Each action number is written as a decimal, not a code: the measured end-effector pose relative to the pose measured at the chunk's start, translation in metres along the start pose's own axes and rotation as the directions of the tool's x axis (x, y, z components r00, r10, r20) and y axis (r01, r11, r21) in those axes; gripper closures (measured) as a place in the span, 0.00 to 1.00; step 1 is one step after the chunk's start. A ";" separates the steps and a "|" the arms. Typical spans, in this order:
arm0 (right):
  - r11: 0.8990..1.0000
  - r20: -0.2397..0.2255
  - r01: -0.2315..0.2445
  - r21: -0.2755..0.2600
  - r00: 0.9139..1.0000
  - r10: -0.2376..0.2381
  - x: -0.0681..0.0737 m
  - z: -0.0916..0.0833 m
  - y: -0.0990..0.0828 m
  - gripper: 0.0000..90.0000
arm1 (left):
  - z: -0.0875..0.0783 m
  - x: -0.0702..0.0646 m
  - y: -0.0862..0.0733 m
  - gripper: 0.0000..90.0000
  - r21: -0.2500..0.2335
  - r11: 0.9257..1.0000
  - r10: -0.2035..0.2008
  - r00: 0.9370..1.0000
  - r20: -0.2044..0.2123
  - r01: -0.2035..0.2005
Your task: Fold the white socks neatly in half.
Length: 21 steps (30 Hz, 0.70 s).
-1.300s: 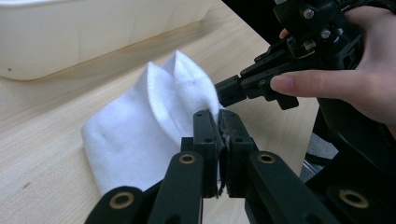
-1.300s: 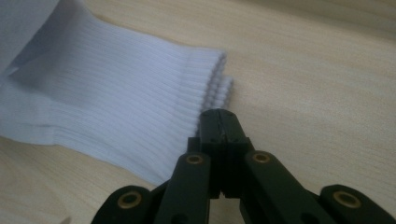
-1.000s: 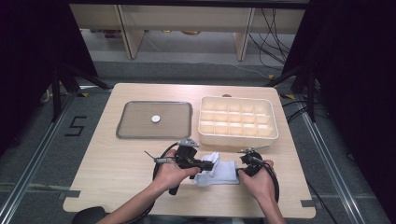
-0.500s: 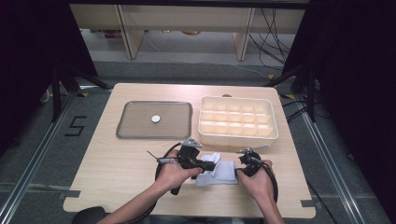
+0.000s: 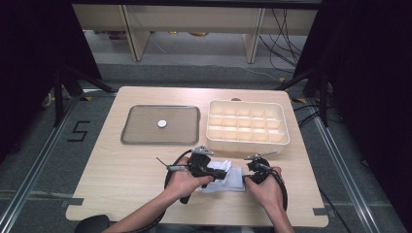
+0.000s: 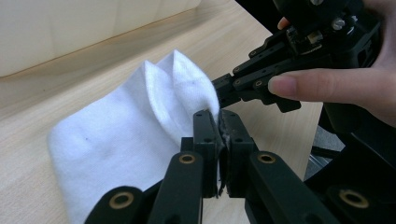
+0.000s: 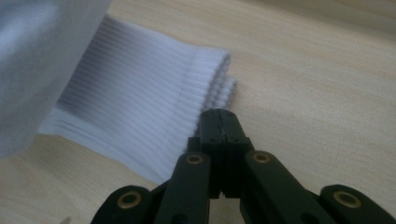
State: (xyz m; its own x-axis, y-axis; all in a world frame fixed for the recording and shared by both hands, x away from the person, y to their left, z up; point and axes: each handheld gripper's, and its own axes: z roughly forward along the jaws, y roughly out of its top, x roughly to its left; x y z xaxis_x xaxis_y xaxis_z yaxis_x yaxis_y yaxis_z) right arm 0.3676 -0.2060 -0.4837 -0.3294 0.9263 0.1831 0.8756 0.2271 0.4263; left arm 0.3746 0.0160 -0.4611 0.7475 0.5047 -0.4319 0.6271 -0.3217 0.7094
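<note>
Low in the centre of the high view, both hands meet over a white sock (image 5: 228, 178) lying on the wooden table (image 5: 121, 170), just below the cream compartment box (image 5: 247, 126). The left gripper (image 5: 224, 173) reaches in from the left, and in the left gripper view its jaws are pressed together on a fold of the sock (image 6: 140, 126), pinching the fabric up into a raised double ridge in the middle of the frame. The rest of the sock spreads flat toward the lower left of that view. The right gripper (image 6: 223, 91) comes in from the upper right there, its tip touching the lifted fold, with a finger (image 6: 317, 86) lying along its body.

Over to the right gripper view: the jaws of the right gripper (image 7: 223, 122) are closed tight at bottom centre, right against the sock's ribbed cuff (image 7: 140, 93); whether any cloth is caught between them cannot be told. A blurred piece of white fabric hangs at upper left.

Up the table in the high view, a grey tray (image 5: 141, 136) sits left of the box, with a small white disc (image 5: 162, 124) on it.
</note>
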 end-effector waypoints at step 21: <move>1.000 0.008 0.024 0.015 1.000 -0.024 0.003 0.002 0.001 1.00 | 0.011 -0.001 -0.001 0.96 0.016 1.000 0.006 1.000 -0.010 -0.005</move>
State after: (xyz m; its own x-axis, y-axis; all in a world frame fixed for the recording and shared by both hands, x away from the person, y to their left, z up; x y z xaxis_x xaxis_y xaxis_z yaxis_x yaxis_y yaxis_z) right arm 0.3679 -0.2020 -0.4850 -0.3476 0.9229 0.1653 0.8727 0.2540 0.4170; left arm 0.3751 0.0069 -0.4675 0.7487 0.5109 -0.4223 0.6266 -0.3375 0.7025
